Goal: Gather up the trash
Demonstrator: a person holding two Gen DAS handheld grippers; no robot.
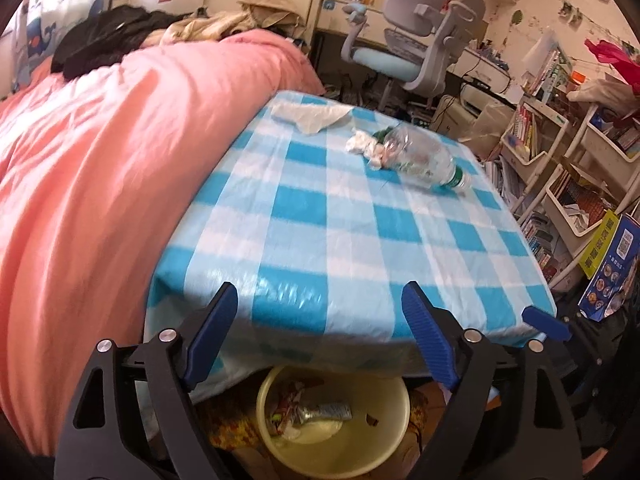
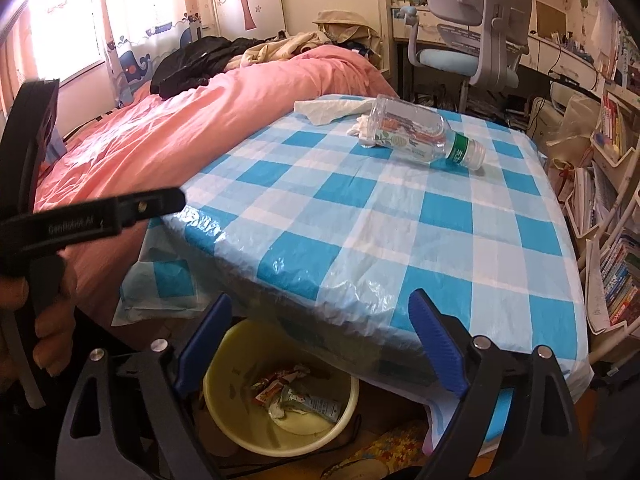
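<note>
Left claw [image 1: 320, 336] spread wide, holding nothing, poised at the near edge of the desk [image 1: 328, 240] with its blue-and-white checked plastic cover. Right claw [image 2: 320, 344] likewise wide and empty, at the same near edge. Below both, on the floor under the desk edge: a pale yellow bin [image 1: 334, 420] with crumpled wrappers [image 1: 308, 414] in the bottom, seen also from the right wrist [image 2: 280, 404]. Far across the desk, well apart from either claw: a clear plastic bottle [image 2: 420, 136] on its side, green label near the cap end, touching a wad of white tissue [image 1: 366, 148]. Just beyond these, a flat white plastic bag [image 1: 310, 116] at the far edge. Pink bed quilt [image 1: 100, 160] along the desk's left side, dark clothes [image 2: 200, 62] heaped on it. Grey and blue chair [image 2: 472, 28] behind the desk.
</note>
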